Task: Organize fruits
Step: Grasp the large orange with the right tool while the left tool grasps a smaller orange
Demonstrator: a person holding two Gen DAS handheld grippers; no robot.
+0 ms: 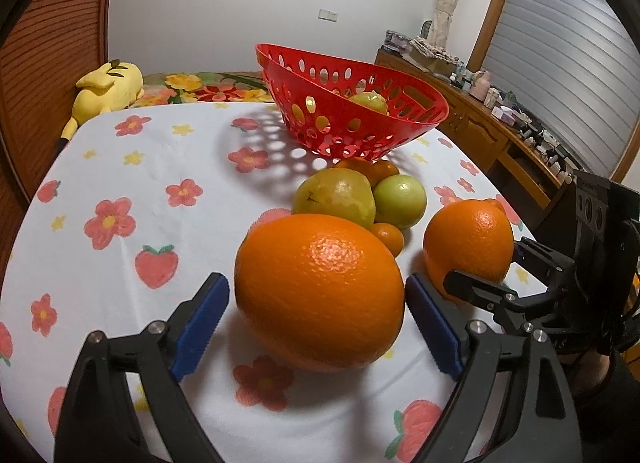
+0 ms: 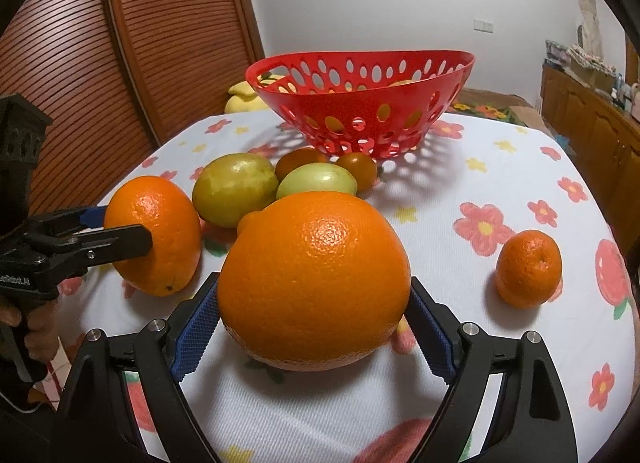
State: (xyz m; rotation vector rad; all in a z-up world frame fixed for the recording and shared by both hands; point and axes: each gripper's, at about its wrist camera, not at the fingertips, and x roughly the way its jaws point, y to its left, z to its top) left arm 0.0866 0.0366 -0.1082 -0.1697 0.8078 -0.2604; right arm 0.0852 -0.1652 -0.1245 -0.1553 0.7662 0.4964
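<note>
Barely begun — 1 fruit (image 1: pixel 374 103) in basket (image 1: pixel 360 119), rest outside; left gripper (image 1: pixel 318 295) released around orange (image 1: pixel 320 283), right gripper (image 2: pixel 314 303) hold on second orange (image 2: pixel 316 263) unclear.

A white wall (image 1: pixel 260 3) with a switch plate (image 1: pixel 328 15) closes the far side. Slatted wooden doors (image 2: pixel 120 63) stand left; a cluttered wooden sideboard (image 1: pixel 480 119) and shuttered window (image 1: pixel 560 43) right.
</note>
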